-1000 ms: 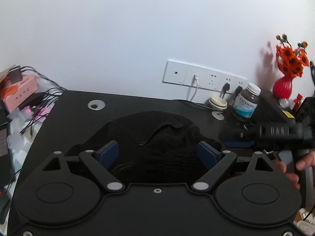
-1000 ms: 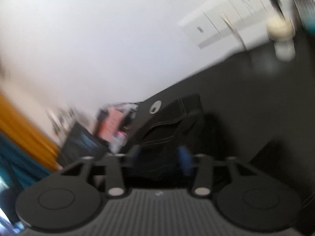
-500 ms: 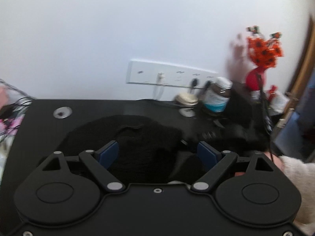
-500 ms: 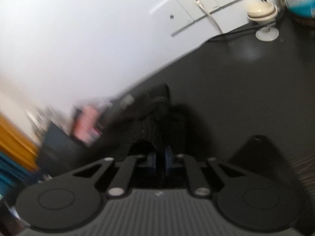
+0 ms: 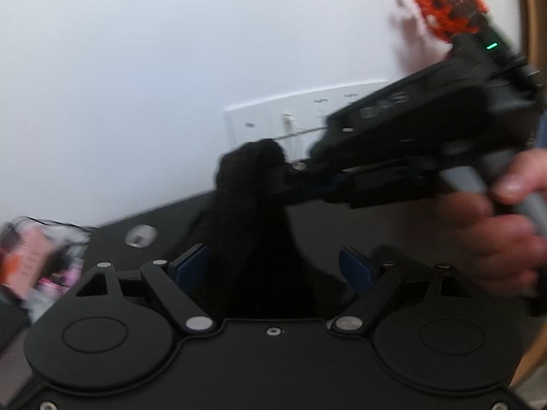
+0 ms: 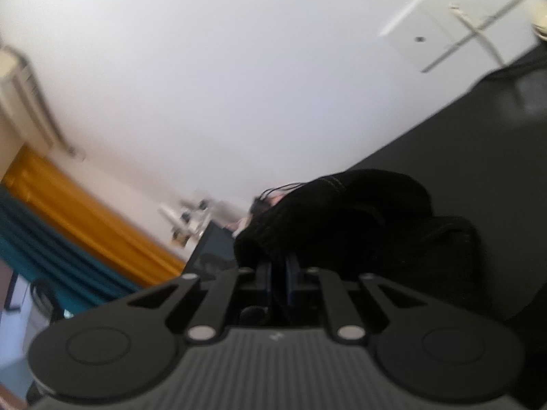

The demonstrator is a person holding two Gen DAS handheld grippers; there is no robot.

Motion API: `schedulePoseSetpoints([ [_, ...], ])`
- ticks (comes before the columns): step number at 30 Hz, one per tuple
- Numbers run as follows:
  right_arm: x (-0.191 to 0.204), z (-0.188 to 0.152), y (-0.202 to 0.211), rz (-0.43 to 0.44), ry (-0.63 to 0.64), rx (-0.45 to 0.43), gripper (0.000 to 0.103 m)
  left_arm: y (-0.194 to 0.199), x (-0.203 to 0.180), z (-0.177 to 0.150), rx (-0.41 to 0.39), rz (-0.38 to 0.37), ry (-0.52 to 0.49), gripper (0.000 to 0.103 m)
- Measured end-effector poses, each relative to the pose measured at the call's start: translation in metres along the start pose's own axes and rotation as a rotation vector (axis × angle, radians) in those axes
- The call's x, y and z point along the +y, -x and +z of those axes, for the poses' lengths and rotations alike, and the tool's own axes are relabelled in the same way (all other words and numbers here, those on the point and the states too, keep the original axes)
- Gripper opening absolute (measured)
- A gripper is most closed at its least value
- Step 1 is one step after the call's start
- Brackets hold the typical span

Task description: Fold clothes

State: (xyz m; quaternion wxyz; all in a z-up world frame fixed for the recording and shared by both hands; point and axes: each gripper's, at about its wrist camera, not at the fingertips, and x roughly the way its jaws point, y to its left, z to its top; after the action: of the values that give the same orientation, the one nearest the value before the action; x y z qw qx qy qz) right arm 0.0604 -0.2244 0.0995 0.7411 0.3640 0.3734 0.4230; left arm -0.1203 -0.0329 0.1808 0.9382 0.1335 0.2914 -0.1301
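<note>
A black garment point(image 5: 253, 212) hangs in a peak above the black table point(image 5: 164, 218). My right gripper point(image 6: 279, 270) is shut on the black garment point(image 6: 359, 225) and holds its edge lifted; from the left wrist view the right gripper point(image 5: 290, 177) comes in from the right, held by a hand. My left gripper point(image 5: 273, 266) is open, its blue pads point(image 5: 191, 263) on either side of the hanging cloth's lower part, not clamped on it.
A white socket strip point(image 5: 290, 116) is on the wall behind. Orange flowers point(image 5: 448, 20) stand at the far right. Pink clutter and cables point(image 5: 37, 256) lie off the table's left end. A round grommet point(image 5: 140, 235) is in the tabletop.
My right gripper closed on the garment's edge and lifted it up off the table. The left gripper stayed open and turned its view toward the right.
</note>
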Motion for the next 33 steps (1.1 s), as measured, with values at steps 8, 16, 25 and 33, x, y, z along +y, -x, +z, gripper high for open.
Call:
schedulePoseSetpoints([
  [8,0.021,-0.009,-0.007,0.054,0.047,0.055,0.009,-0.025,0.010,-0.008,0.091,0.048,0.069,0.074],
  [16,0.025,-0.015,-0.005,0.031,0.061,0.055,0.013,-0.018,0.038,-0.019,0.063,0.014,0.183,0.018],
  [25,0.025,-0.024,0.010,-0.085,0.139,0.055,0.073,-0.006,0.079,-0.031,0.041,-0.009,0.360,0.019],
  [33,0.019,-0.025,0.016,-0.299,0.143,0.091,0.085,-0.017,0.104,-0.039,0.137,-0.026,0.507,0.019],
])
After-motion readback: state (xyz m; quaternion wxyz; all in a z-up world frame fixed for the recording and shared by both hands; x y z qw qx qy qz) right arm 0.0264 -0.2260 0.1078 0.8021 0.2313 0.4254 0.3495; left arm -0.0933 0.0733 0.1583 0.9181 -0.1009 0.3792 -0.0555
